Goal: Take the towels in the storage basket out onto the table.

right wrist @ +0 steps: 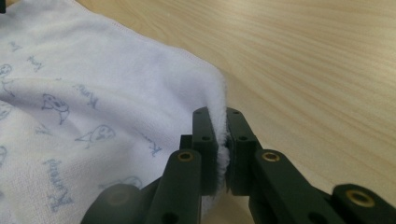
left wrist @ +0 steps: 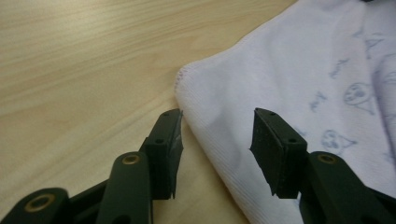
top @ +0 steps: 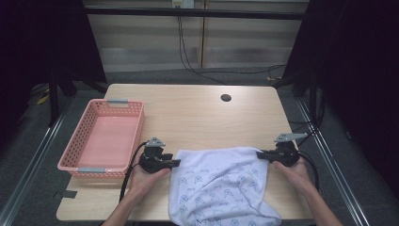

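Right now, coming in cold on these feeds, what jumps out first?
A white printed towel lies at the near edge of the wooden table, partly hanging off the front. The right gripper is shut on its far right corner, while the left gripper is open, straddling the far left corner. An empty pink basket sits at the table's left.

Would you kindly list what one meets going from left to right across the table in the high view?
Basket → left claw, open at the towel's left corner → towel → right claw, shut on the towel's right corner.
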